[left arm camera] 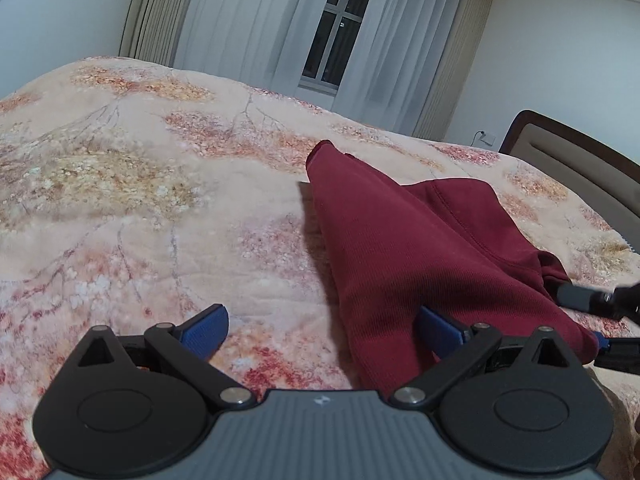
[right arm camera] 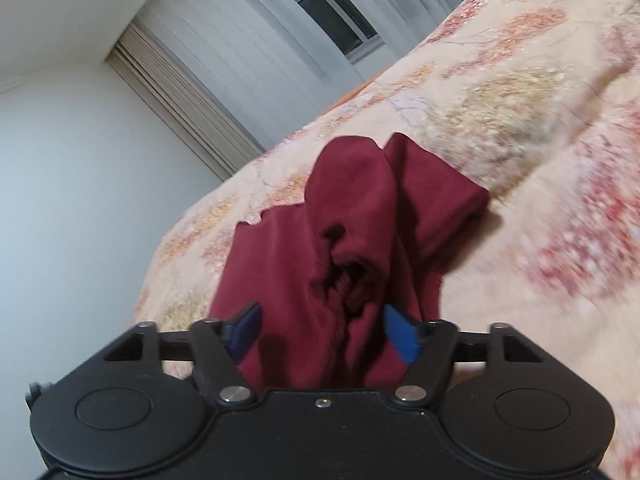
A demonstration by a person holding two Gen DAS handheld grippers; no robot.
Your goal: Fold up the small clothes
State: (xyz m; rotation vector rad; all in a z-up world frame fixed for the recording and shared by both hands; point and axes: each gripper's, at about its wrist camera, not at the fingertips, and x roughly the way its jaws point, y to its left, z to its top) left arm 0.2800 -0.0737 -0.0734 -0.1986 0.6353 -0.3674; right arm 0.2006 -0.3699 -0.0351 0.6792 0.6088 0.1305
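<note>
While the dark red garment (left arm camera: 420,256) lies bunched on the floral bedspread (left arm camera: 140,200), the left gripper (left arm camera: 320,328) stands wide open, its right blue pad (left arm camera: 438,330) against the cloth edge. The right gripper (right arm camera: 320,332) is also spread wide, with rumpled cloth (right arm camera: 340,248) rising between its blue pads (right arm camera: 400,334). Curtains (left arm camera: 248,20) and a dark window (left arm camera: 340,28) lie beyond the bed.
</note>
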